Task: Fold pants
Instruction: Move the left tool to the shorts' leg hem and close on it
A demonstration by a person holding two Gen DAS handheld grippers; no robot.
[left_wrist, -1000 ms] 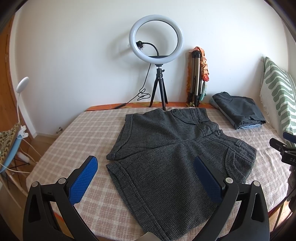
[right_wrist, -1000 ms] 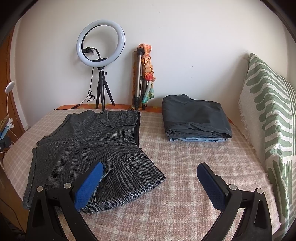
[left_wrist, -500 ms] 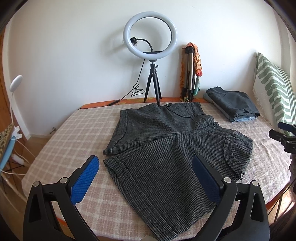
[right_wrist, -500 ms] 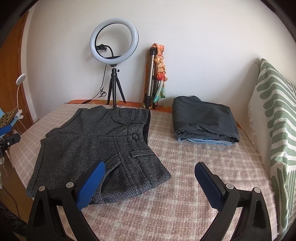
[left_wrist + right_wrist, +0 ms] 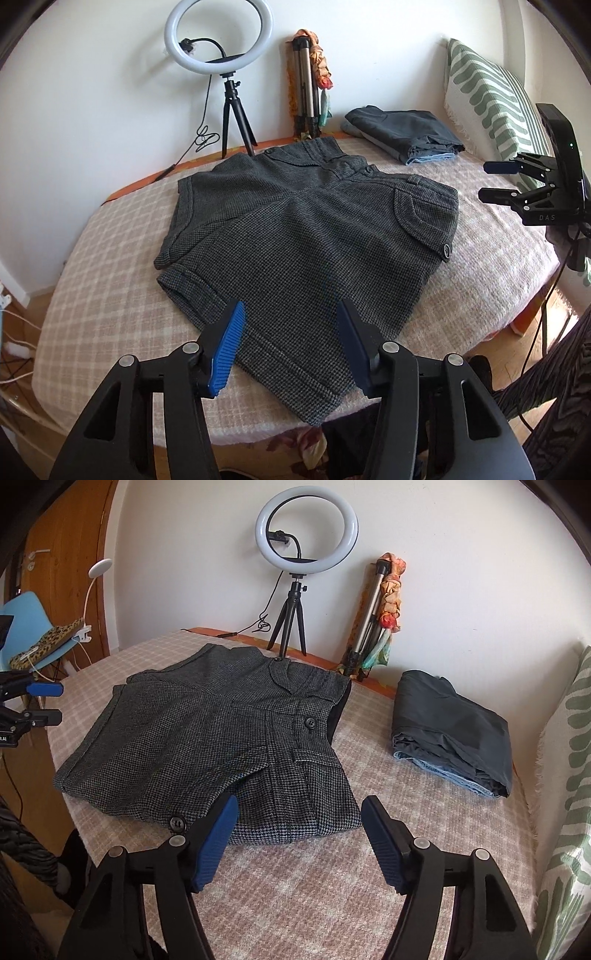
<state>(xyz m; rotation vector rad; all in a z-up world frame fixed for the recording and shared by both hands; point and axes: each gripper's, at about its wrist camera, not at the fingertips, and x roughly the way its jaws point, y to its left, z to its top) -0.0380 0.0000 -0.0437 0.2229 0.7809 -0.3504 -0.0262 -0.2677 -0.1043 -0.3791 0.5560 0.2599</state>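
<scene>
Grey houndstooth short pants (image 5: pixel 303 236) lie spread flat on a checked blanket, waistband toward the wall, legs toward me. They also show in the right wrist view (image 5: pixel 221 738). My left gripper (image 5: pixel 291 343) is open and empty, hovering just above the near leg hem. My right gripper (image 5: pixel 299 834) is open and empty, just in front of the waist corner with the buttoned pocket flap. The right gripper also shows in the left wrist view (image 5: pixel 517 184) at the right edge, and the left gripper in the right wrist view (image 5: pixel 33 701) at the left edge.
A folded dark pair of pants (image 5: pixel 454 731) lies at the back right. A ring light on a tripod (image 5: pixel 221 48) and a folded tripod with a scarf (image 5: pixel 310 81) stand against the wall. A green-patterned pillow (image 5: pixel 491 92) lines the right side. A blue chair (image 5: pixel 29 627) stands left of the bed.
Both grippers have moved in closer to the short pants and lower. The jaws of each have narrowed somewhat but stay open. The pants have not moved.
</scene>
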